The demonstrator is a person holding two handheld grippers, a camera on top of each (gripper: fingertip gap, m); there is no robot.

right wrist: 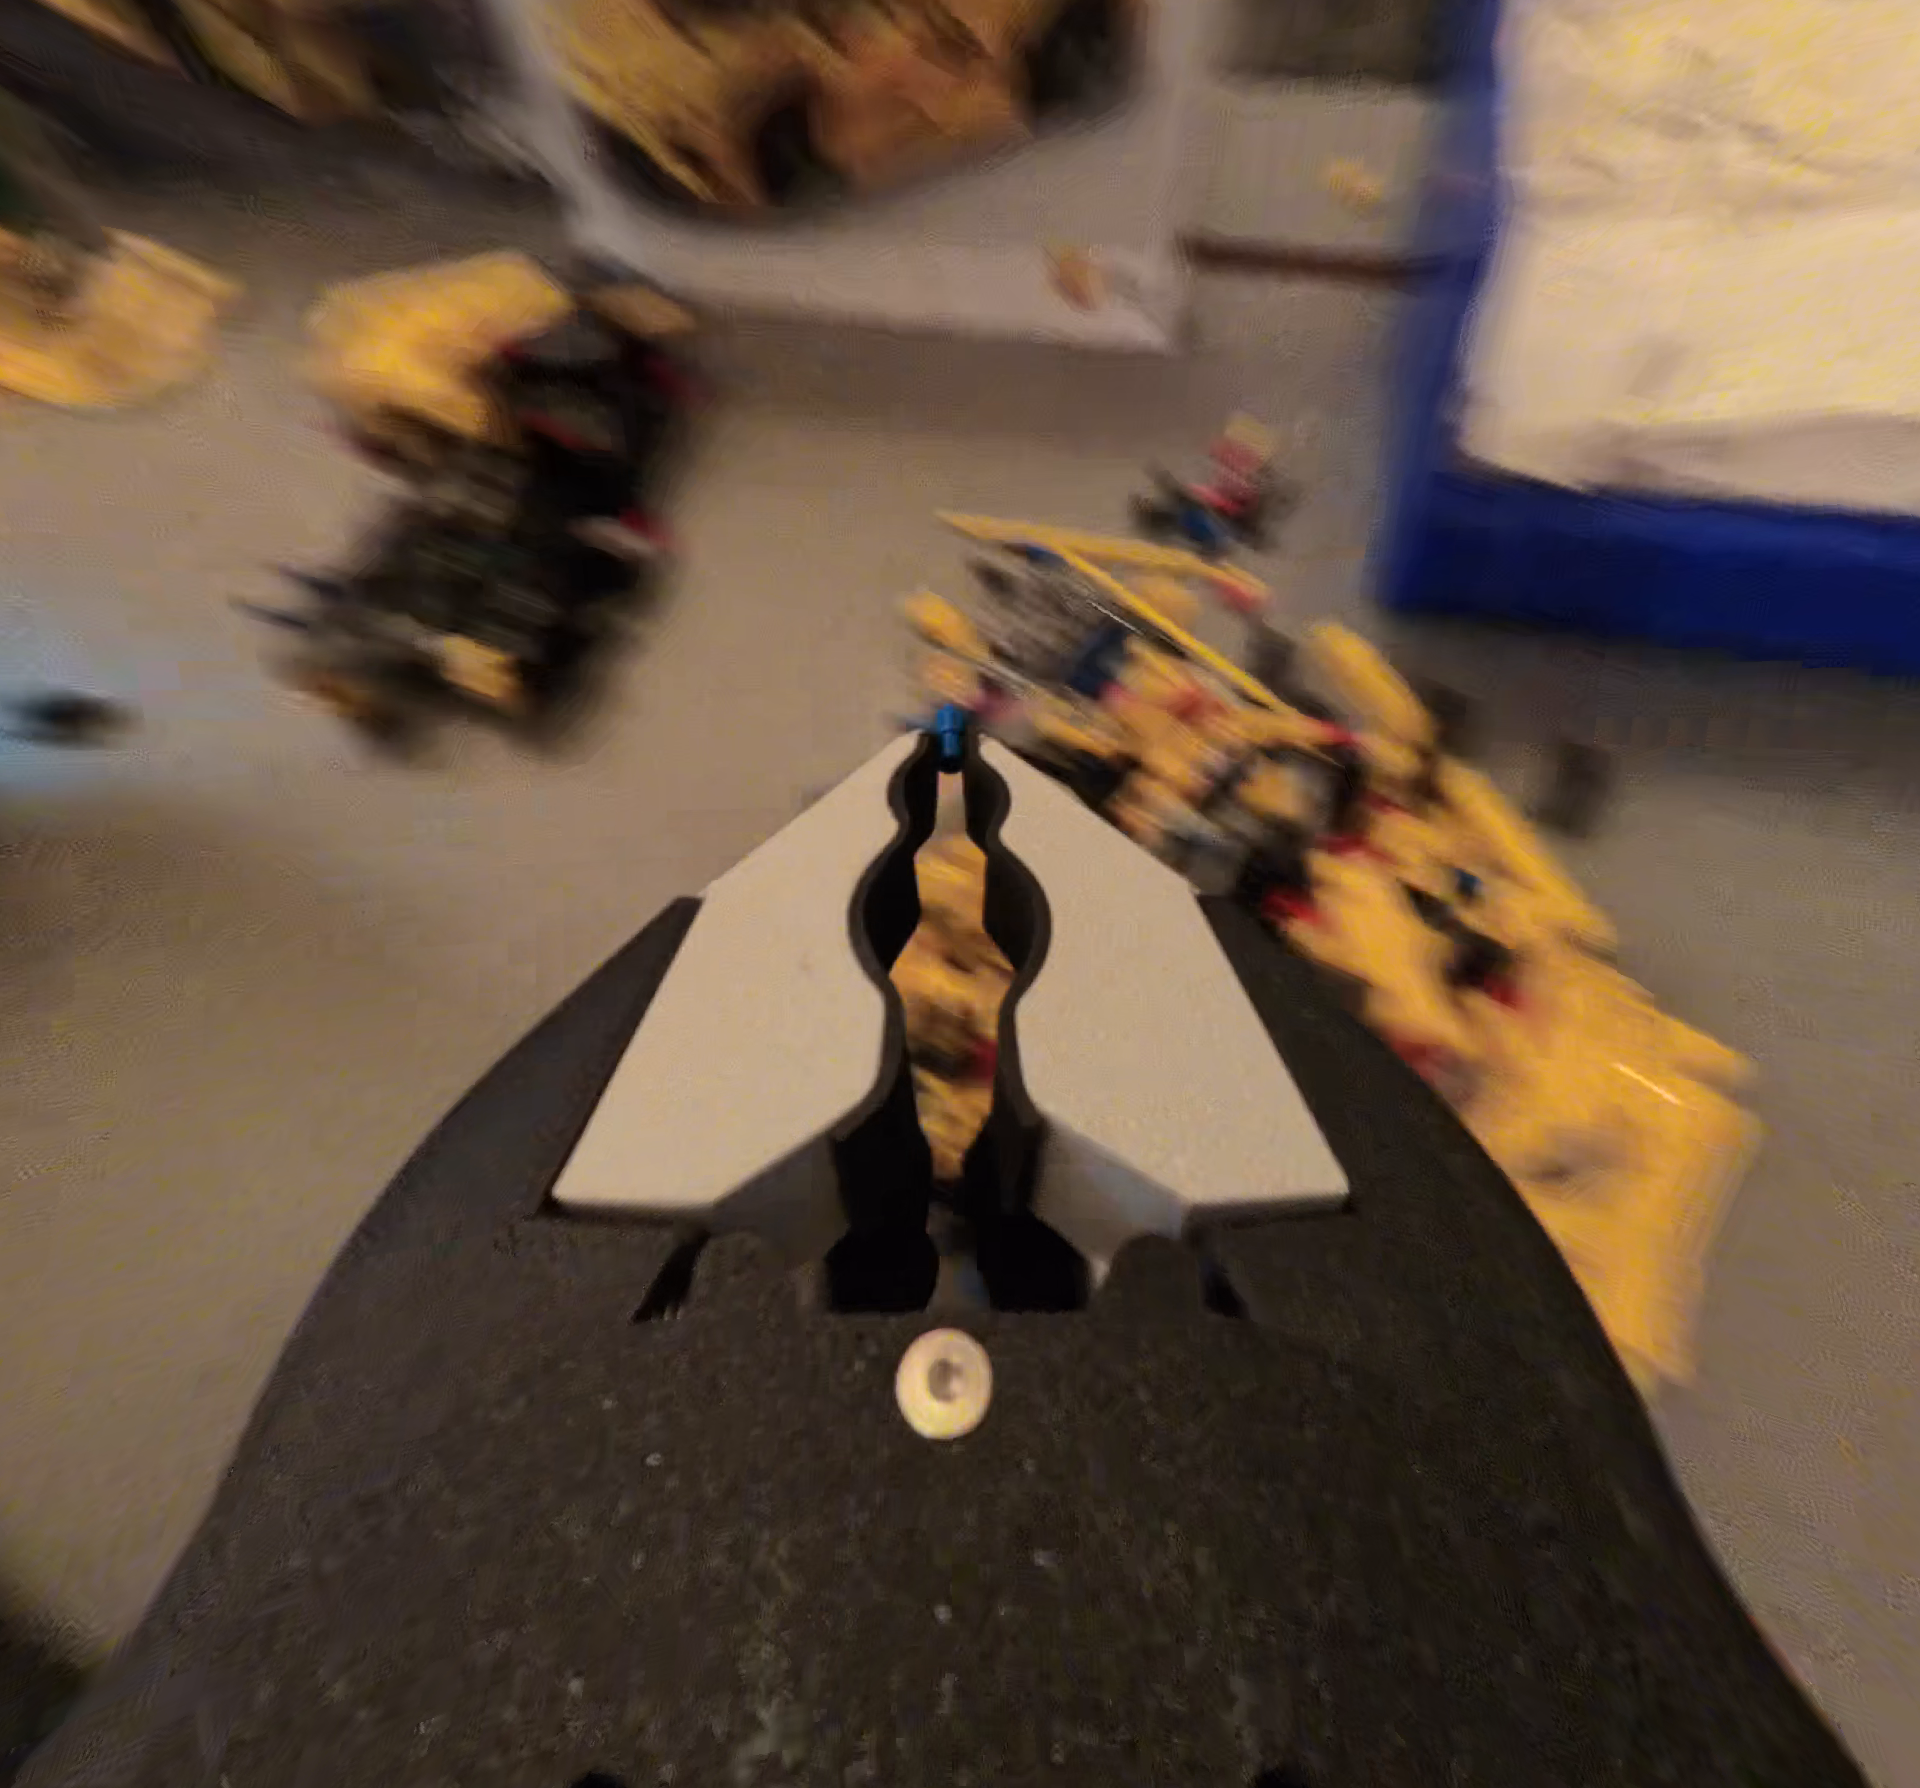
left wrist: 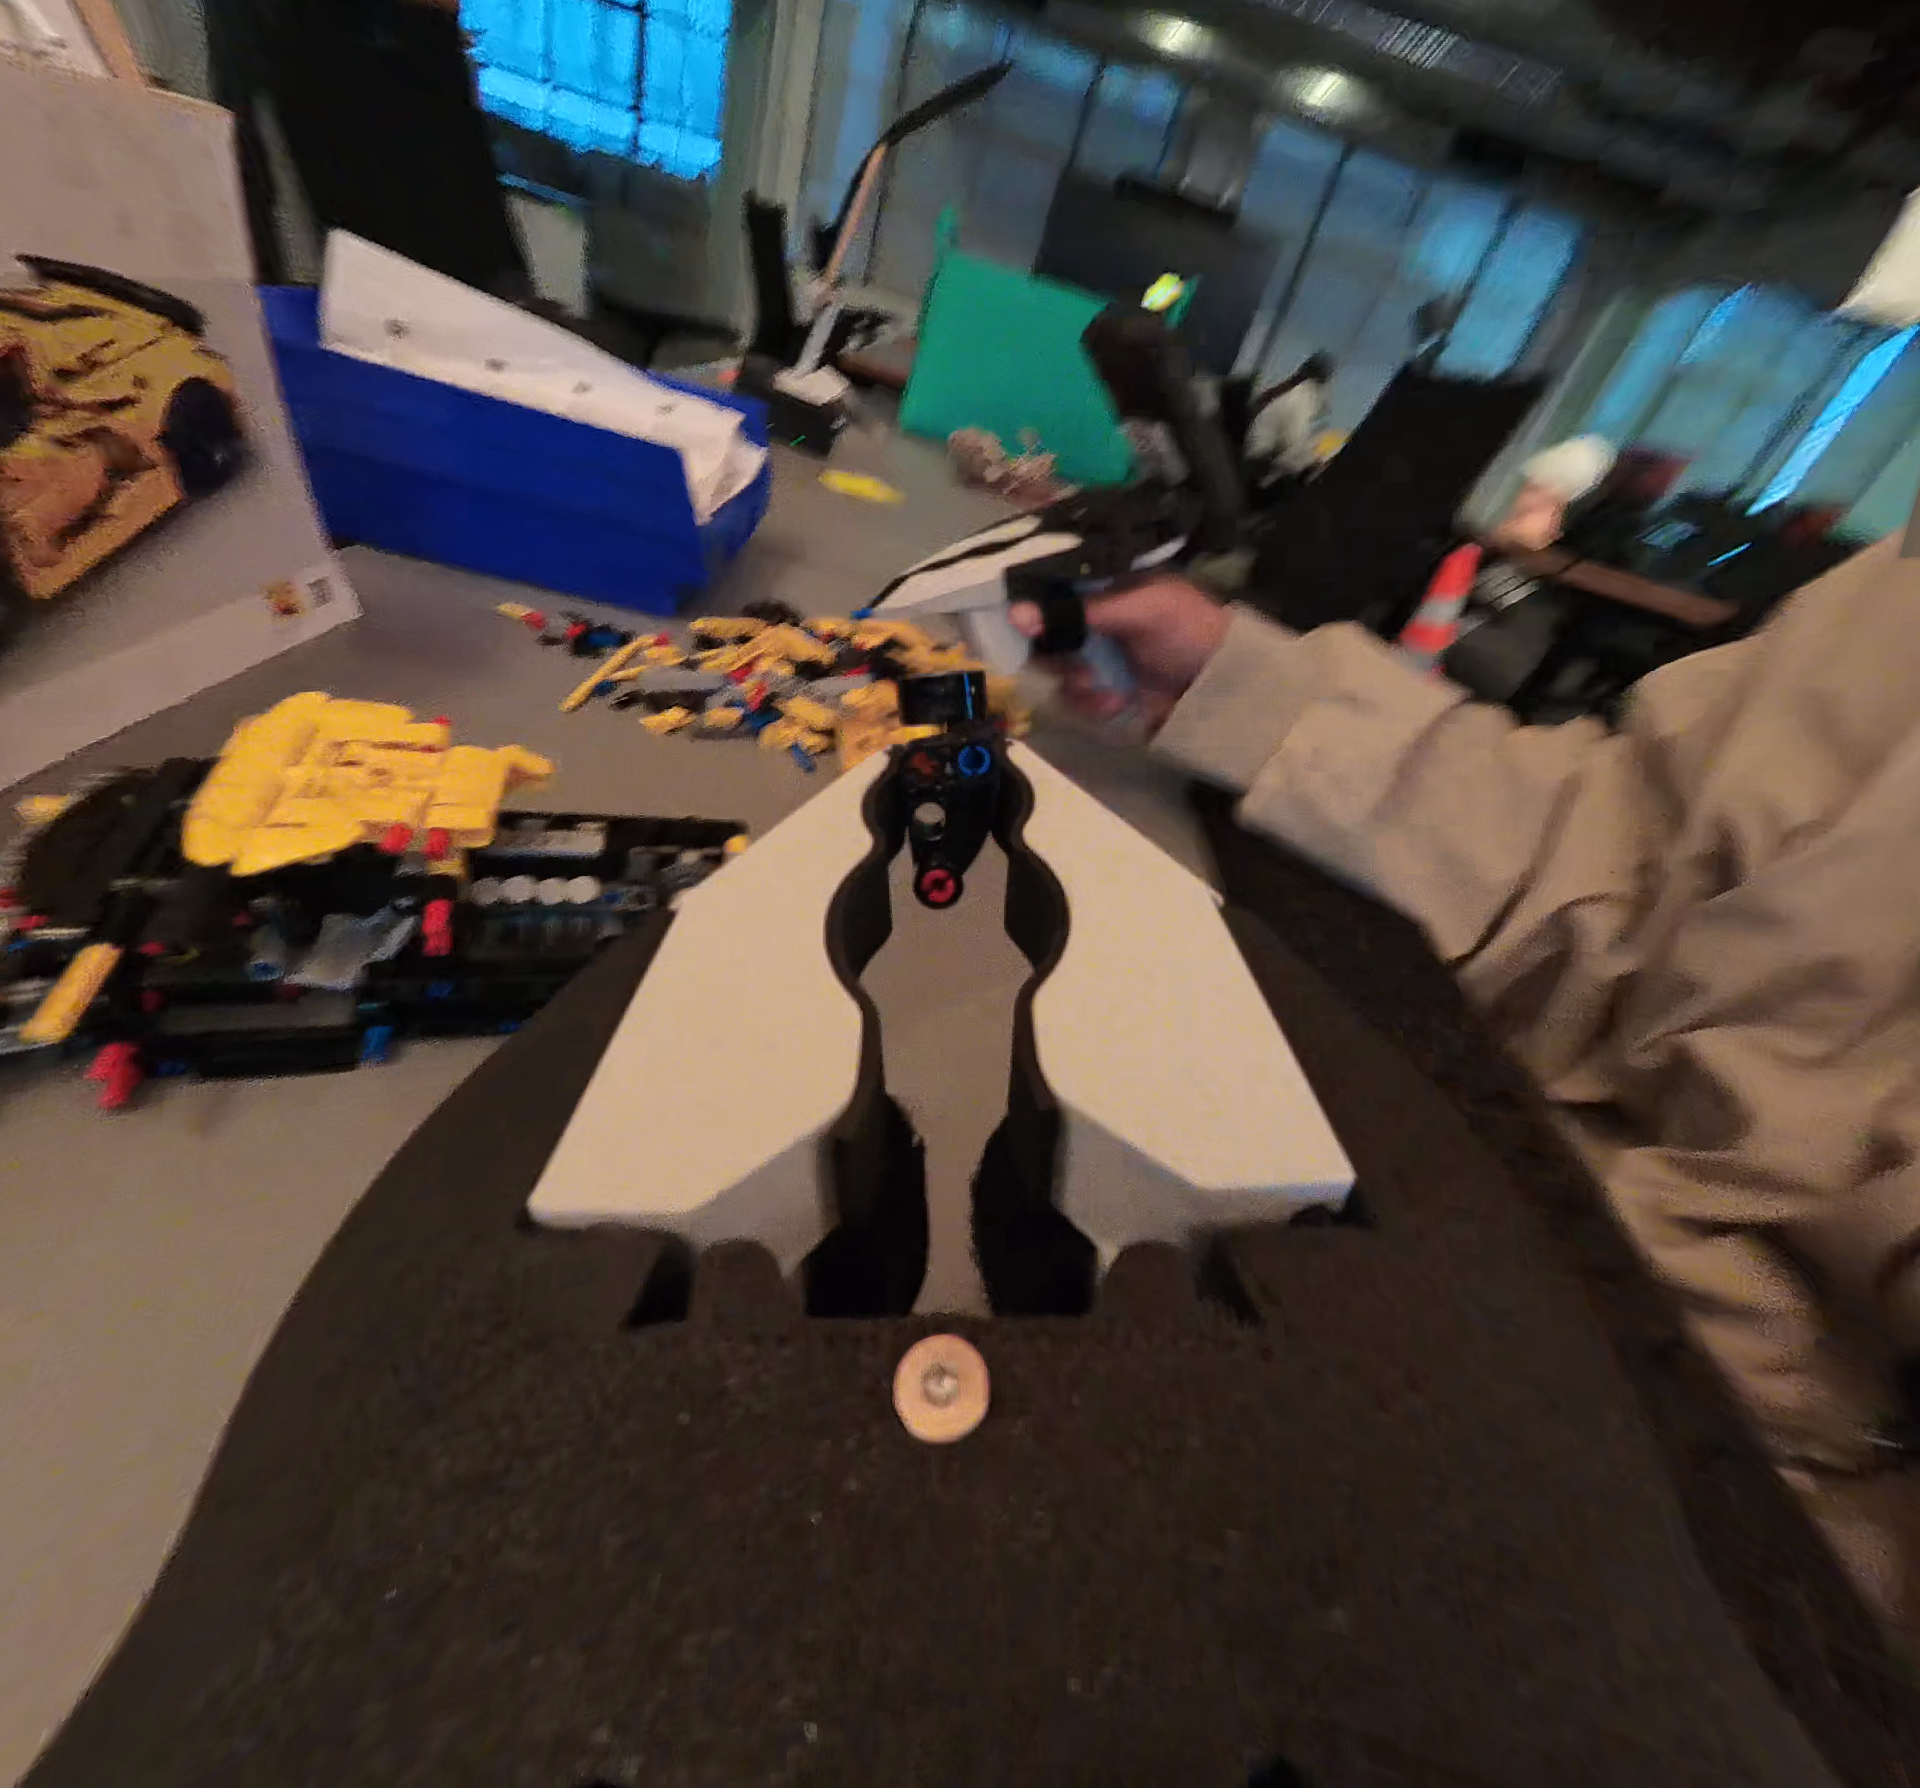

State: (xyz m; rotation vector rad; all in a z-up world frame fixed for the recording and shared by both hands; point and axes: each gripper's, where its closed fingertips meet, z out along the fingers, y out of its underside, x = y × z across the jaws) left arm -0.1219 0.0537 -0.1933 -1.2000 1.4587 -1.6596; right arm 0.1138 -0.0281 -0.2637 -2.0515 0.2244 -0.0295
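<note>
My left gripper [left wrist: 943,762] is shut on a small black brick assembly [left wrist: 943,819] with a red pin and a blue pin, held above the grey table. My right gripper [right wrist: 948,751] is shut on a small blue pin [right wrist: 949,726] at its fingertips, above a pile of loose yellow, black and red bricks [right wrist: 1403,855]. The right gripper also shows in the left wrist view [left wrist: 883,600], held by a hand in a beige sleeve over the same pile [left wrist: 790,668]. A partly built yellow and black brick car [left wrist: 312,886] lies to the left; it is blurred in the right wrist view [right wrist: 478,512].
A blue bin [left wrist: 499,481] with white paper in it stands at the back of the table; it also shows in the right wrist view [right wrist: 1662,575]. A box with a picture of a yellow car [left wrist: 125,450] stands at the left. A green board [left wrist: 997,367] and a person are far behind. Left tips to right tips: about 25 centimeters.
</note>
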